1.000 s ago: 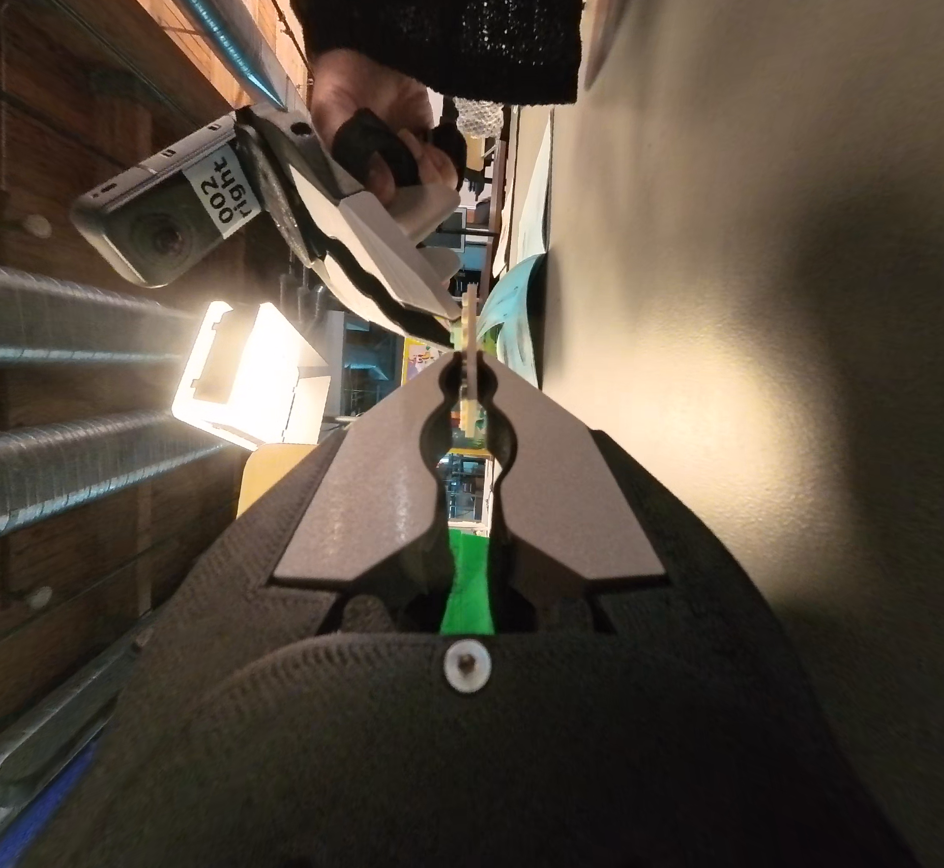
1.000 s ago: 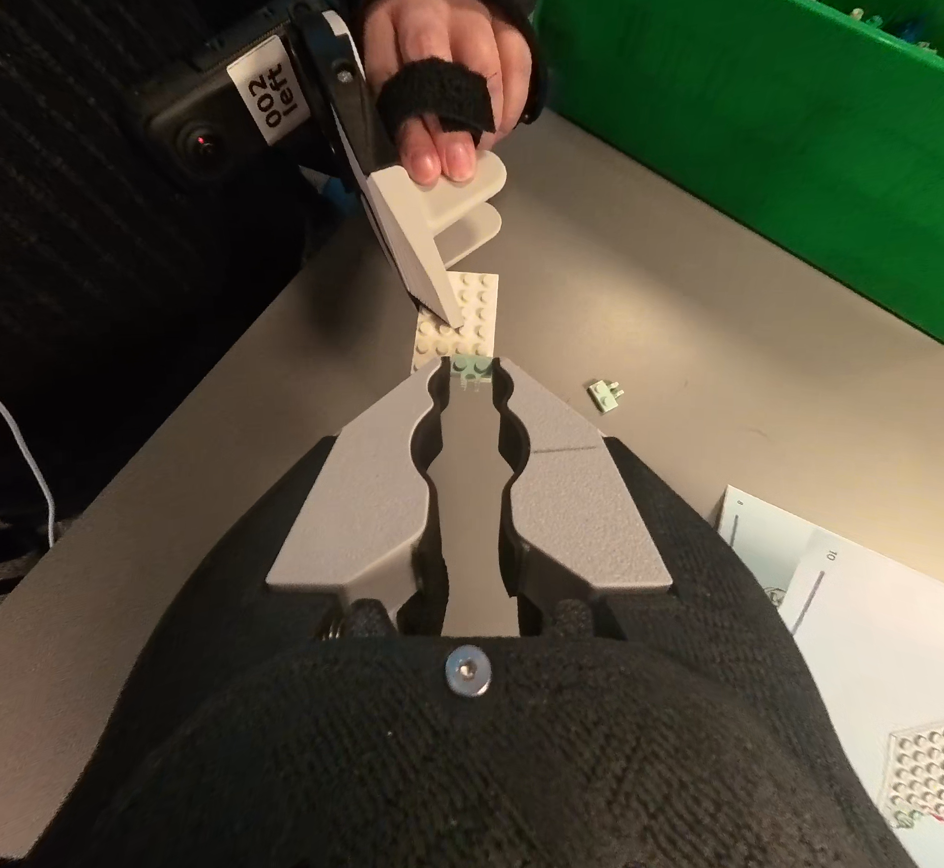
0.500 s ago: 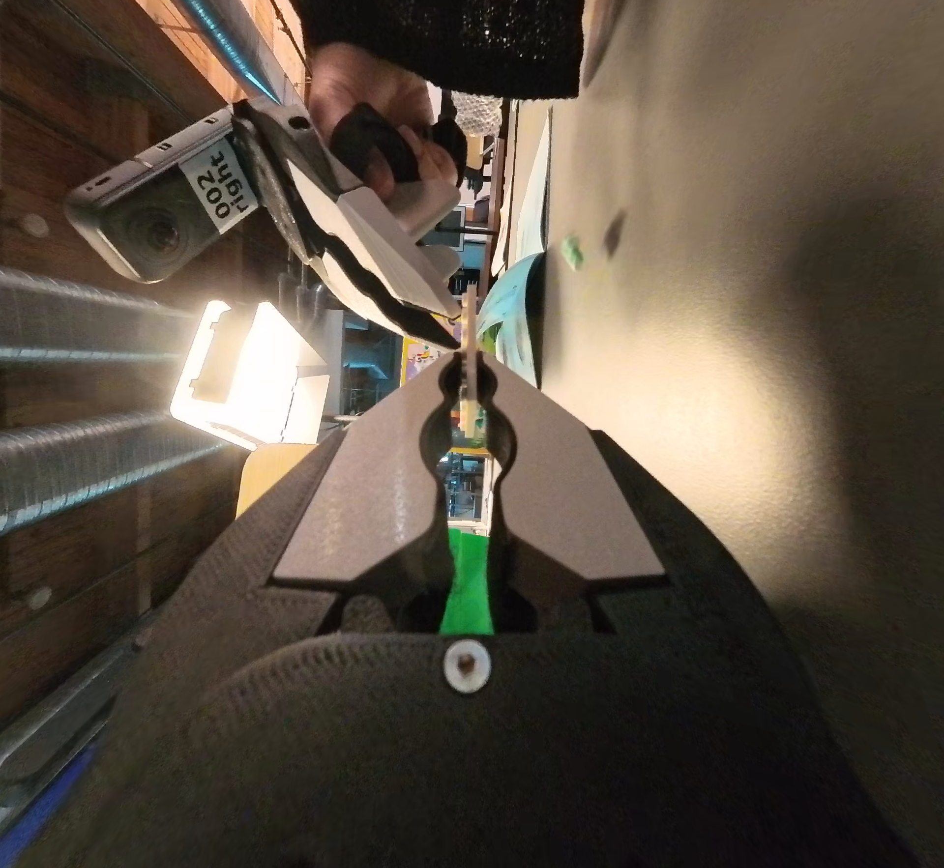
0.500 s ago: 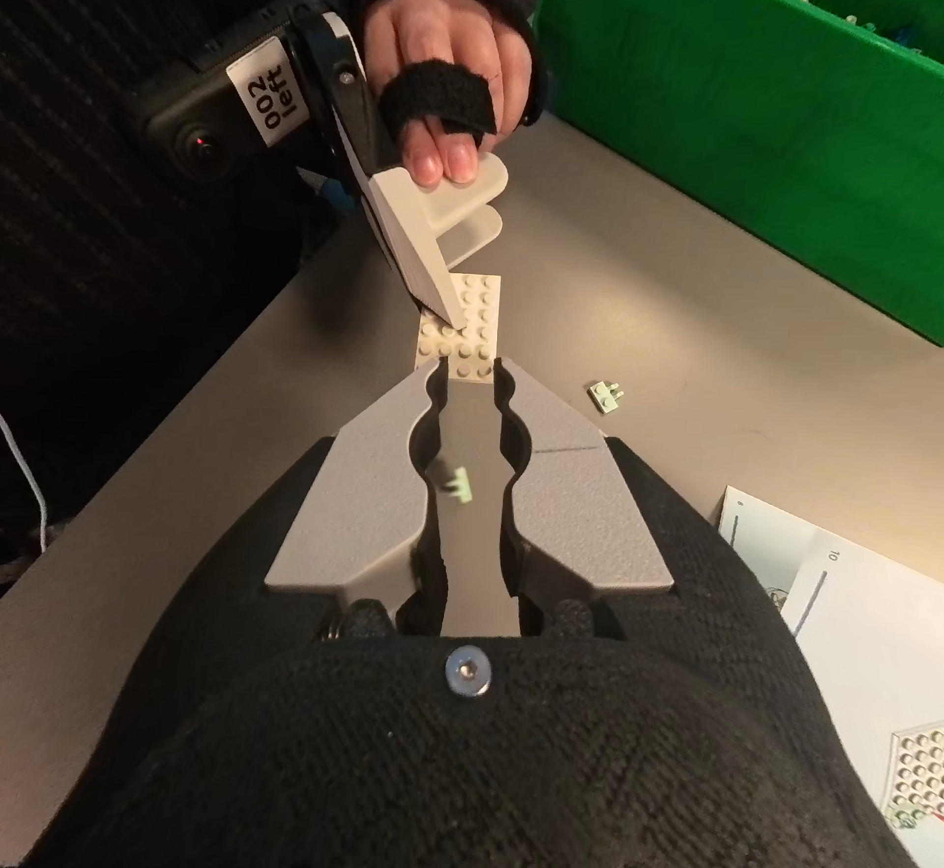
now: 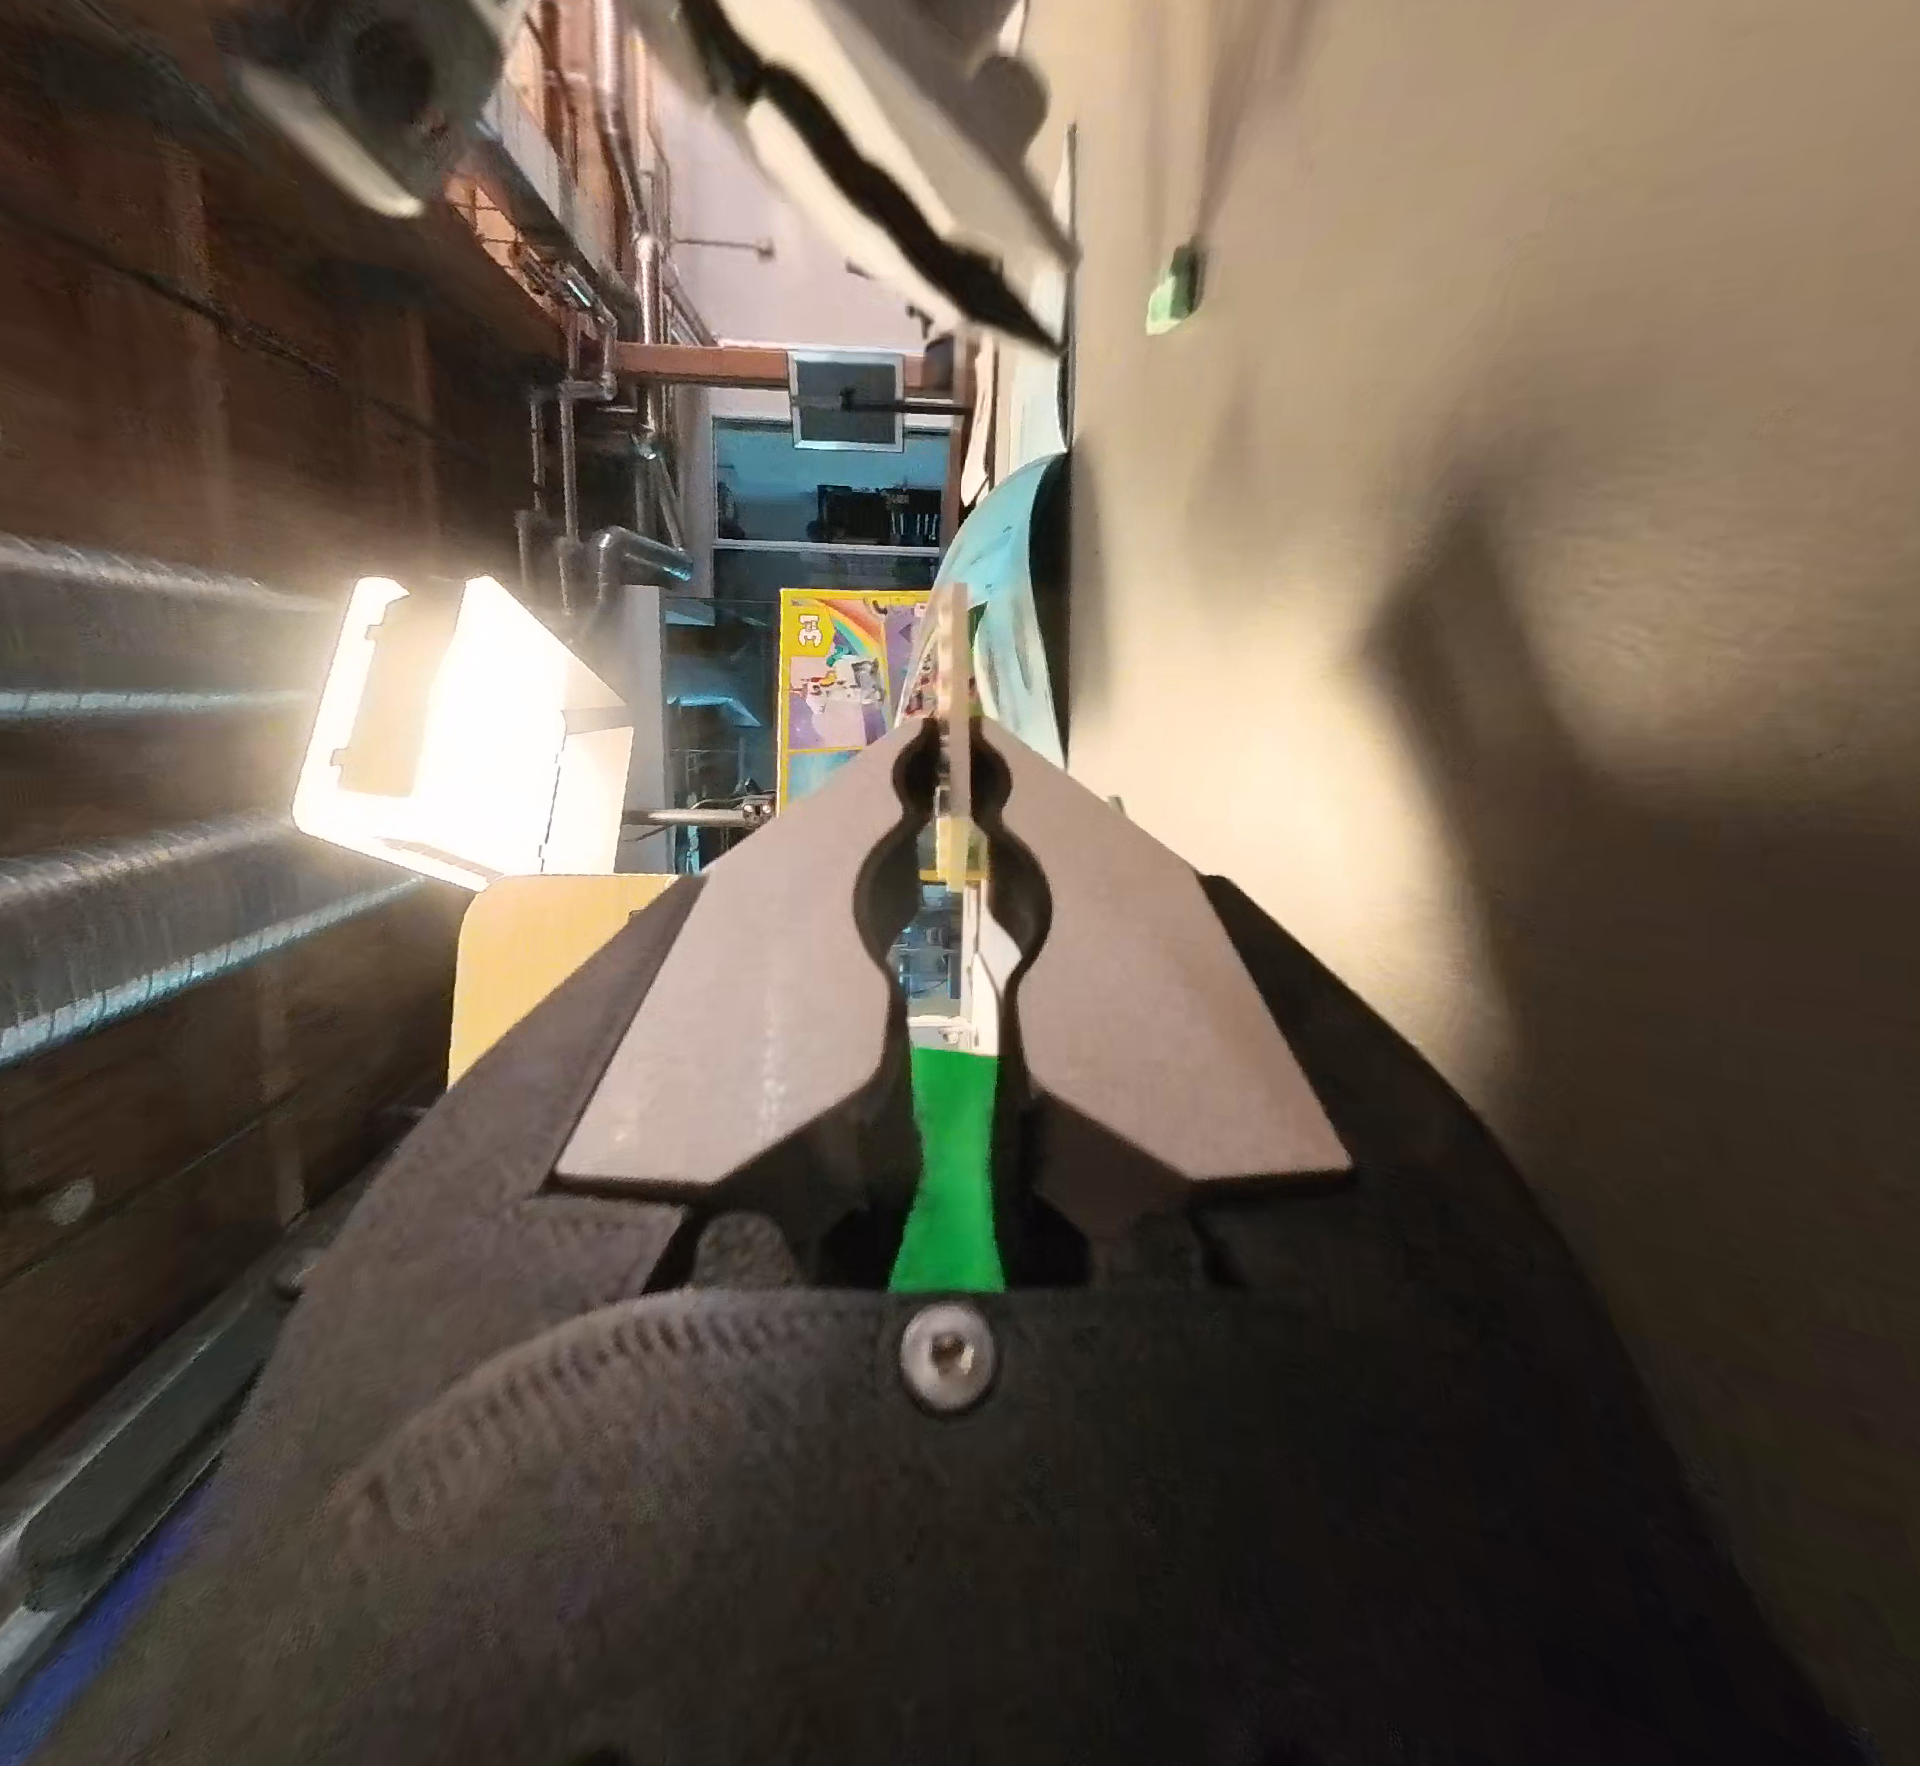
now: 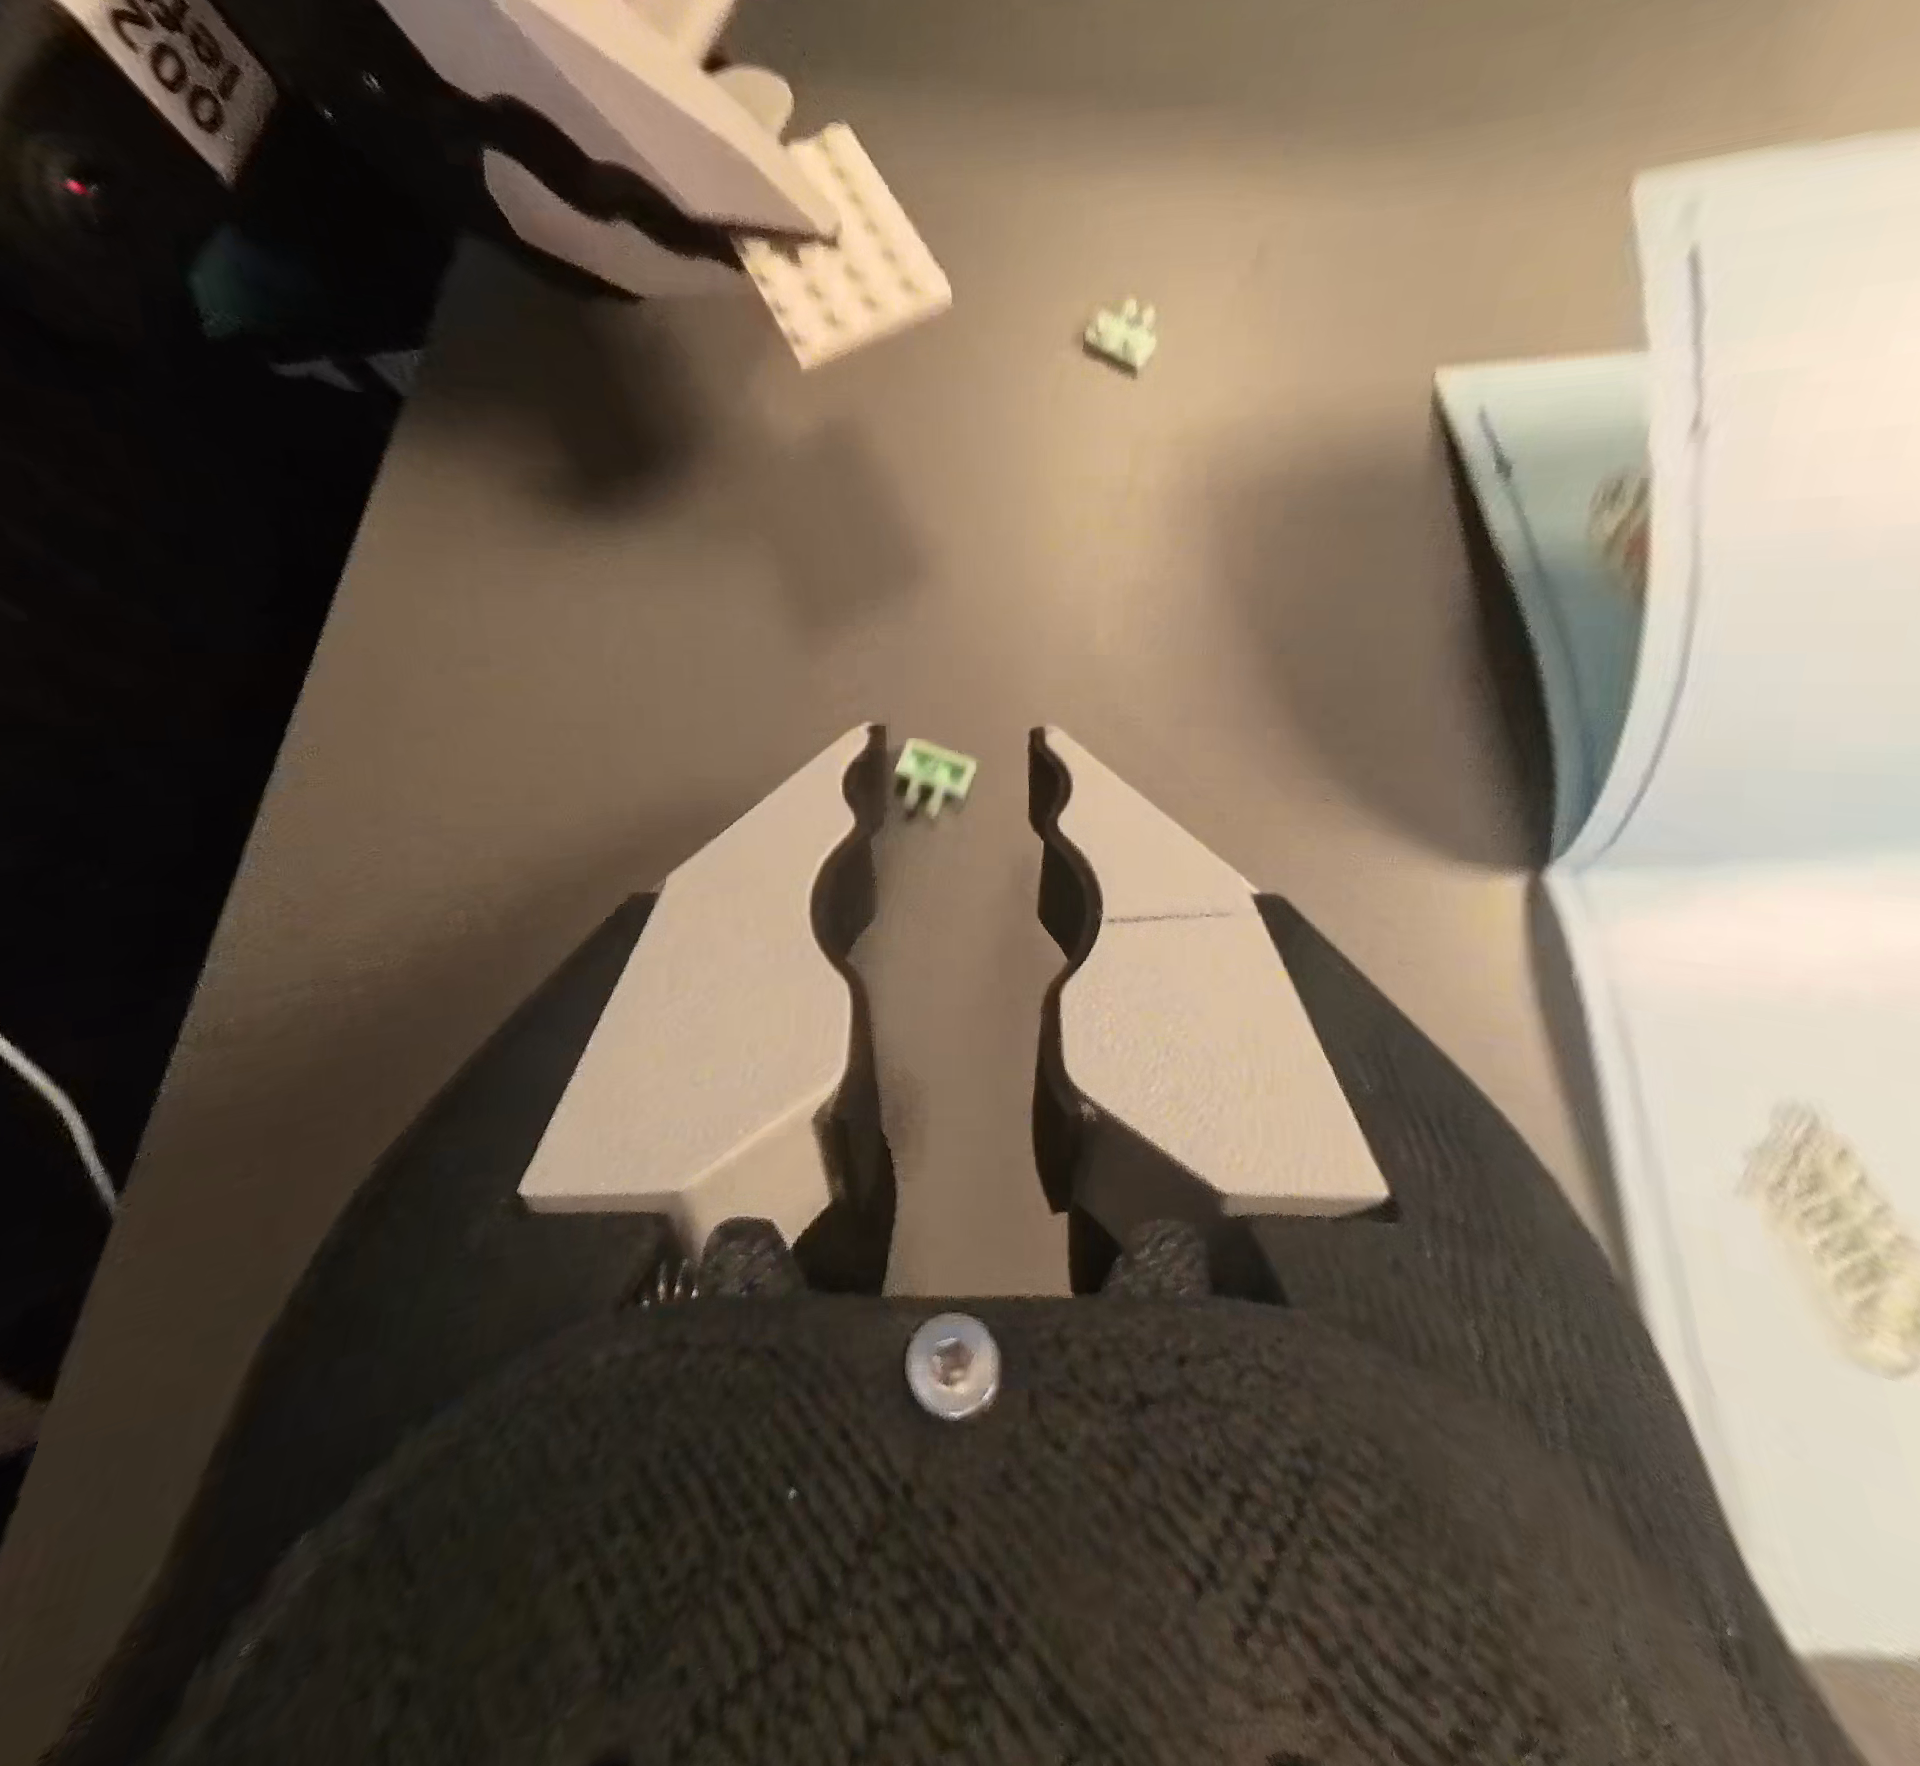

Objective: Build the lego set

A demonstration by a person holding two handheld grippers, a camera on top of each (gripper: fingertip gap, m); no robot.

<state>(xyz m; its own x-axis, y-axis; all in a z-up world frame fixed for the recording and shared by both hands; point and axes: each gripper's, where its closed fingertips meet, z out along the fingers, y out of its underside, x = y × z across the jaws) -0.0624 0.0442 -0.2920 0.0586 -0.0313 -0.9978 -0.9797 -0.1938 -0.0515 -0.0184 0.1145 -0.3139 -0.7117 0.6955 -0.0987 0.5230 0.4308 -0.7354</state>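
Booklet (image 6: 1766, 885) blurred, cut off at right edge.

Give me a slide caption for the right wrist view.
Open right gripper over a green piece on the table; left gripper holds a white plate nearby.

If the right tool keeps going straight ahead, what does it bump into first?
Probably the little green brick on the table, just beyond the right tool's open tips. Depth is hard to judge.

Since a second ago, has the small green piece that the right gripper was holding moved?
Yes. The small green piece has dropped to the table, lying between the open right gripper tips, nearer than the second green piece.
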